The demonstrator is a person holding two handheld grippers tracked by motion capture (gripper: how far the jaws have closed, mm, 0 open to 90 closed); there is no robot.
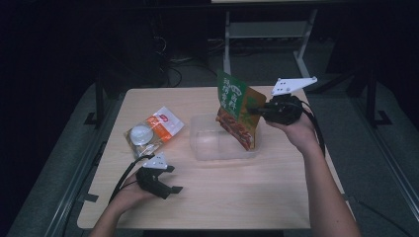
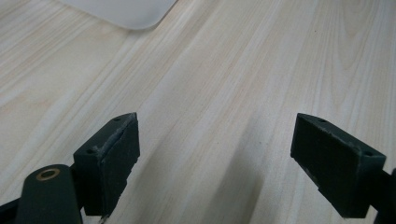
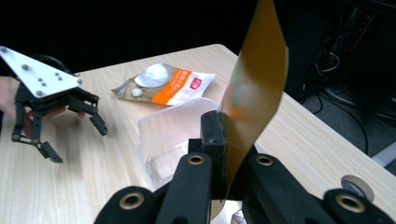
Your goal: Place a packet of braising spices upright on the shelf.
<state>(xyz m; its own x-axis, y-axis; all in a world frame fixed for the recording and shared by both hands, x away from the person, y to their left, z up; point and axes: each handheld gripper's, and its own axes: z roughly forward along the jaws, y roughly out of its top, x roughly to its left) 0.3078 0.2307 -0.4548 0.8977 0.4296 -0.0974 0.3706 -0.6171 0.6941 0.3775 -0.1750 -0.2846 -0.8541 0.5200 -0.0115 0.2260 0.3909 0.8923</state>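
High view: the pouch [image 1: 238,111], clamped by the right gripper [image 1: 257,111], is held above the tub [image 1: 202,145], not yet lowered in, while the packet [image 1: 154,130] beside the tub is untouched and the left gripper [image 1: 170,178] is spread empty.

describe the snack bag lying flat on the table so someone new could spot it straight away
On the wooden table, look left of the clear plastic box. The orange and white snack bag lies flat there with a round white piece showing through it, unlike the green and brown pouch held up in the right gripper.
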